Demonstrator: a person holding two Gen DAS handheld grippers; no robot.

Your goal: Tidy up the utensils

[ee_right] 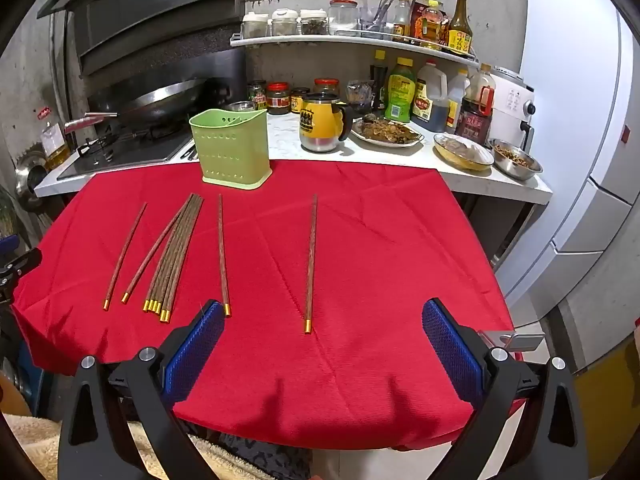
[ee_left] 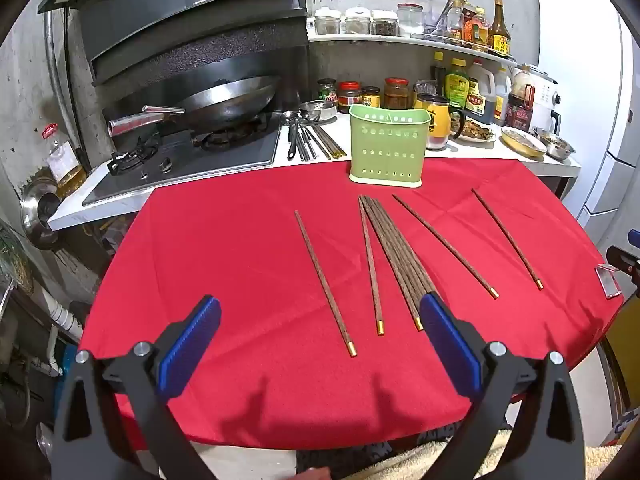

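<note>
So both claws, left claw (ee_left: 320, 328) and right claw (ee_right: 323, 326), hover spread wide, empty; the thin brown wooden chopsticks (ee_left: 394, 254) probably roll off the red-clothed table (ee_left: 240, 280) if nudged.

Brown wooden chopsticks with gold tips (ee_left: 400, 264) lay flat on the red cloth of the bench (ee_left: 240, 280). Some lay close together in a bunch, and four lay alone, apart from each other. A light green plastic holder with small holes (ee_left: 387, 146) stood upright just behind them.

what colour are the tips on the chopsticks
Gold caps on brown wooden chopsticks; clearest in the right wrist view.
</note>
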